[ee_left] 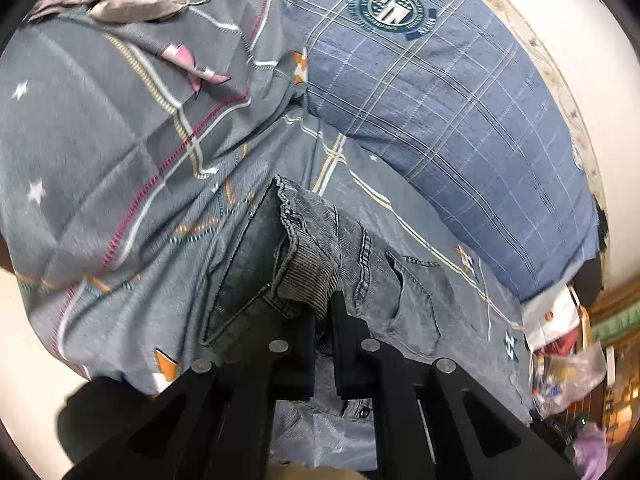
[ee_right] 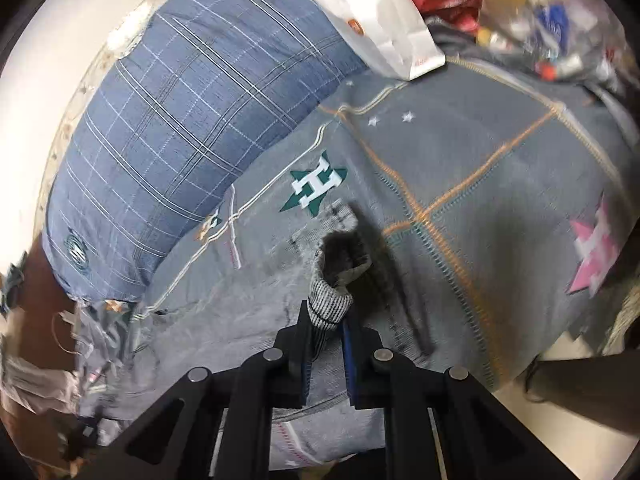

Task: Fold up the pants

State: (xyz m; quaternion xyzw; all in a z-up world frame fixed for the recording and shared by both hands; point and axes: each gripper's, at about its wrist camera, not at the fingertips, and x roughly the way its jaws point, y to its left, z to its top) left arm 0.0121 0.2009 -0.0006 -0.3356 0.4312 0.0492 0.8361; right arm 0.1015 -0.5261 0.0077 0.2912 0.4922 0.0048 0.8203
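1. Writing: a round green-and-white crest [ee_left: 390,7] was printed on the blue plaid pillow [ee_left: 460,96]; its ring lettering was too small to read. A teal star with a white letter "H" [ee_right: 316,184] sat on the grey quilt cover [ee_right: 480,184] at 12 o'clock from the right gripper. A pink star [ee_right: 592,248] with a white letter shape lay at 3 o'clock. A white paper bag [ee_right: 384,28] at 12 o'clock carried a small orange mark and faint red print, unreadable.

2. Pants [ee_left: 344,264]: grey washed denim with ribbed cuffs, lying on the quilt cover just ahead of both grippers. In the left wrist view the long axis ran roughly from 6 o'clock to 12 o'clock, slightly tilted toward 11; a back pocket [ee_left: 412,296] showed at 3 o'clock of the folded bundle.

3. Left gripper [ee_left: 322,320]: jaws drawn narrow, pinching a ribbed cuff [ee_left: 308,272] of the pants between the black fingers [ee_left: 344,320].

4. Right gripper [ee_right: 326,332]: jaws drawn narrow, clamping another ribbed cuff [ee_right: 330,300], whose open end pointed toward 12 o'clock; the picture was blurred around it.

5. Surroundings: the pillow lay at 1 o'clock in the left view and 10 o'clock in the right view. A clear plastic bag of small items [ee_right: 548,20] sat at 1 o'clock.
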